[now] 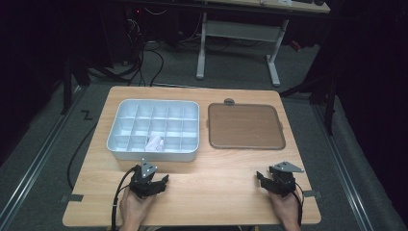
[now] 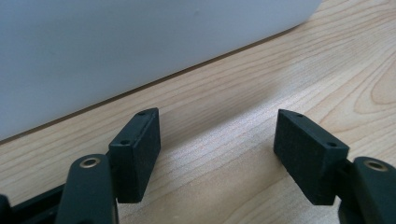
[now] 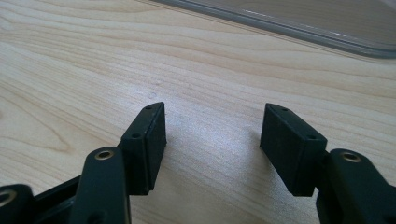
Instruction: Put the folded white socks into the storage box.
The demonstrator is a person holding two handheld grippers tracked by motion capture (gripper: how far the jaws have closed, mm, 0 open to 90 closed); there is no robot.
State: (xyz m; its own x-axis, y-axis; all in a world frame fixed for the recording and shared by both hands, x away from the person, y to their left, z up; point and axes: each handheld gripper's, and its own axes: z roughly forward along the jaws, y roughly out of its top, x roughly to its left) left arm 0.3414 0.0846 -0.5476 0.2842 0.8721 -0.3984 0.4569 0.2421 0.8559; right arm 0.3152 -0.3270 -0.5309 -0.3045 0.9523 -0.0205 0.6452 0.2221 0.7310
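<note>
A white divided box (image 1: 120,126) with many compartments sits at the table's left middle; a small white item (image 1: 154,142) lies in one front-row cell. To its right lies a brown lid (image 1: 244,126) with a clear rim. My left gripper (image 1: 150,181) rests on the wood just in front of the box, jaws open and empty; in the left gripper view (image 2: 217,140) the box's white wall (image 2: 116,46) rises close ahead. My right gripper (image 1: 269,180) rests near the front right, open and empty; in the right gripper view (image 3: 212,128) the lid's rim (image 3: 299,30) lies ahead.
The wooden table (image 1: 211,192) has bare wood along its front between my two hands. Beyond the table stand a white desk frame (image 1: 238,43) and loose cables (image 1: 144,62) on the grey floor. Tape tabs mark the table's front corners.
</note>
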